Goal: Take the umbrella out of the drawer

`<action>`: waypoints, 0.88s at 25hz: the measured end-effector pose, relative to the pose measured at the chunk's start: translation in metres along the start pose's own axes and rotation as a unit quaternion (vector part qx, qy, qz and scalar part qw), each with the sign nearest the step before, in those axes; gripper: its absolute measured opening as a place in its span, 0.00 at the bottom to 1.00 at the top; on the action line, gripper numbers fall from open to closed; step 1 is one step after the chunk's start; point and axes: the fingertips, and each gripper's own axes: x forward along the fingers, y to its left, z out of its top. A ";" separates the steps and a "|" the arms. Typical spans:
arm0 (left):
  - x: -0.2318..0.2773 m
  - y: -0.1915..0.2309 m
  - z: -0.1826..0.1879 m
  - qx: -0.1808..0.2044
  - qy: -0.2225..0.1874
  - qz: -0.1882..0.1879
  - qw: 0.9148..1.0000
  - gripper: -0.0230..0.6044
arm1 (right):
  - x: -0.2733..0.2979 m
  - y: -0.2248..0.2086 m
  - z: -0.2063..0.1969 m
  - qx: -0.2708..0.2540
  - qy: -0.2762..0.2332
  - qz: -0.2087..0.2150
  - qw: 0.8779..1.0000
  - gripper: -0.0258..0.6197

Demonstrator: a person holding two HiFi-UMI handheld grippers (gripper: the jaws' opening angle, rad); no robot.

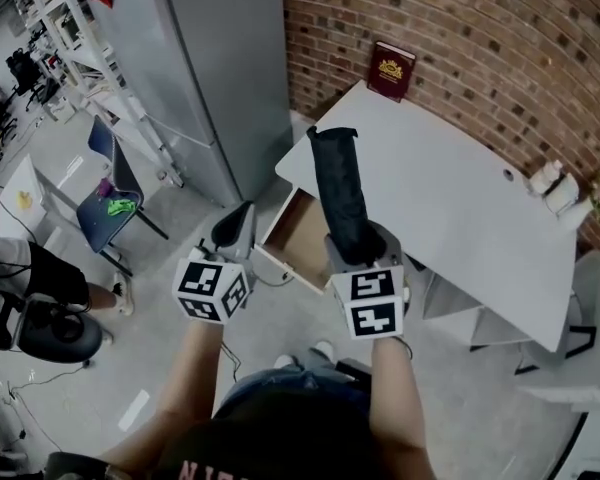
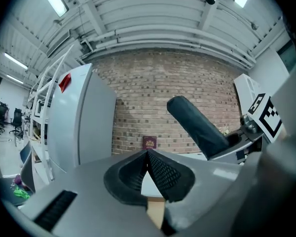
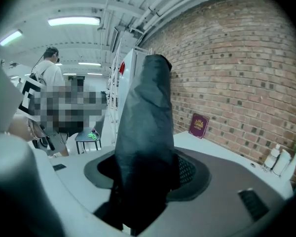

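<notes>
A black folded umbrella (image 1: 339, 190) in its sleeve is held up in the air over the open drawer (image 1: 300, 236) of the white desk (image 1: 450, 183). My right gripper (image 1: 358, 250) is shut on the umbrella's lower end; in the right gripper view the umbrella (image 3: 145, 137) rises between the jaws and fills the middle. My left gripper (image 1: 235, 226) hangs to the left of the drawer, shut, with nothing between its jaws (image 2: 147, 169). In the left gripper view the umbrella (image 2: 197, 126) shows at the right.
A dark red book (image 1: 391, 70) leans on the brick wall at the desk's back. Small white bottles (image 1: 552, 183) stand at the desk's right end. A tall grey cabinet (image 1: 215, 68) stands left of the desk, a blue chair (image 1: 110, 203) further left. A person (image 3: 47, 78) stands in the background.
</notes>
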 end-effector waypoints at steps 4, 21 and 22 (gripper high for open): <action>0.005 -0.011 0.022 0.016 -0.027 -0.006 0.999 0.03 | -0.018 -0.012 0.021 -0.013 -0.057 -0.010 0.998 0.42; -0.003 -0.024 0.096 0.103 -0.127 -0.027 0.986 0.03 | -0.081 -0.068 0.079 -0.005 -0.235 -0.089 0.968 0.42; -0.005 -0.022 0.100 0.106 -0.132 -0.026 0.985 0.03 | -0.084 -0.072 0.080 -0.010 -0.239 -0.096 0.966 0.42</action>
